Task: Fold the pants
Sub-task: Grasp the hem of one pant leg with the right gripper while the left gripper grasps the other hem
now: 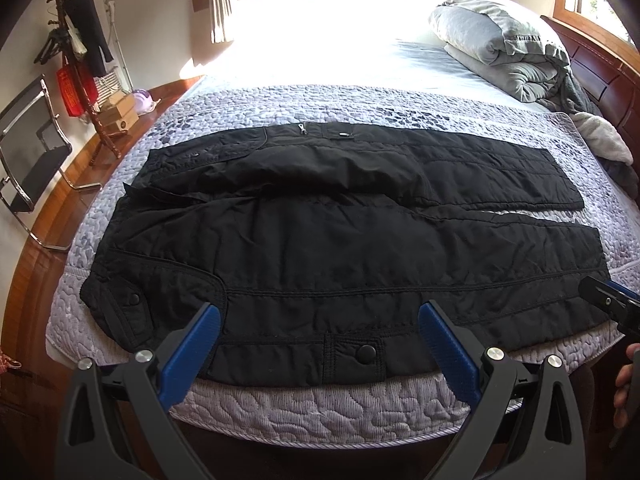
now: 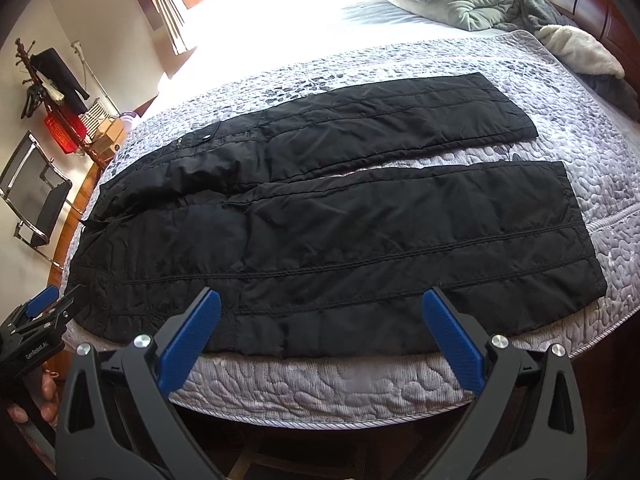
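One pair of black pants (image 1: 344, 248), laid flat across the near half of a quilt (image 1: 320, 404) on the bed, waist to the left, both legs running right and lying slightly apart. Left gripper (image 1: 318, 322): jaws spread wide, holding nothing, poised at the near edge by the waist. Right gripper (image 2: 320, 316): jaws likewise spread, empty, by the near leg. Bundled duvet (image 1: 500, 44) at far right.

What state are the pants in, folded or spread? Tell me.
Spread. The pants lie flat on the bed, both legs side by side, full length, with no fold made.
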